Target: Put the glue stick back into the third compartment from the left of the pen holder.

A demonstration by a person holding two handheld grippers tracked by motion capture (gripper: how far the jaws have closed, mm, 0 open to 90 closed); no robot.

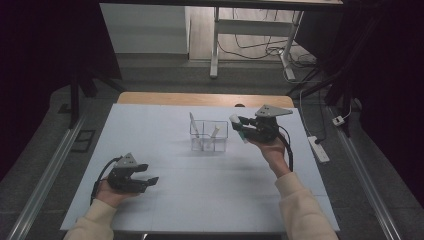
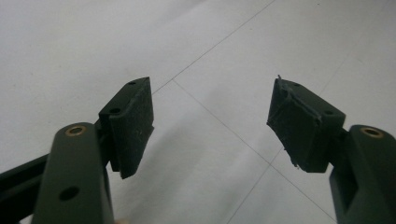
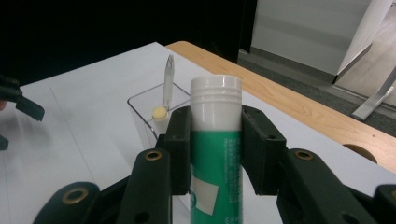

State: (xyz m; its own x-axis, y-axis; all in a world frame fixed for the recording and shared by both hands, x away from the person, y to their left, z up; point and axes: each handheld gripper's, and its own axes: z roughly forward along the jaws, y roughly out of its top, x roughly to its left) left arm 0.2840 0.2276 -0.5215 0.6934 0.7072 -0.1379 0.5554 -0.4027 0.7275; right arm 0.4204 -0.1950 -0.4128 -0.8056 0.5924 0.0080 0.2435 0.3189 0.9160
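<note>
**Tube held by its upper end, with the clear organiser just beyond: tip and knock risk**

Near side: your left gripper (image 1: 145, 178) sits low at the front left of the white table (image 1: 165, 200), jaws spread apart, nothing between them. In the left gripper view there is bare table surface between the pads. It's idle and well apart from the work, so no risk there unless you swing it in.

Middle: your right gripper (image 3: 215, 149) is clamped on the green-and-white tube (image 3: 215, 154), white cap up in the right gripper view. The pads grip just below the cap, and the lower body runs out of frame. My read: a grip that high on a smooth round tube lets it pivot or slide if you tilt fast.

Beyond it: the clear organiser (image 1: 208, 135) stands mid-table, just beside the tube in the high view. It already holds a clear pen-like stick (image 3: 168, 81) leaning in one compartment and a small yellow-tipped item (image 3: 160, 114).

Likely failures if you go for the organiser:
- Tube bottom catches the rim; the light box slides or tips.
- Tube hits the leaning stick and jams.
- Letting go before the tube is seated, so it topples out.

Farthest: the wooden table edge (image 3: 280, 93) lies behind, so a shoved organiser could travel that way.
</note>
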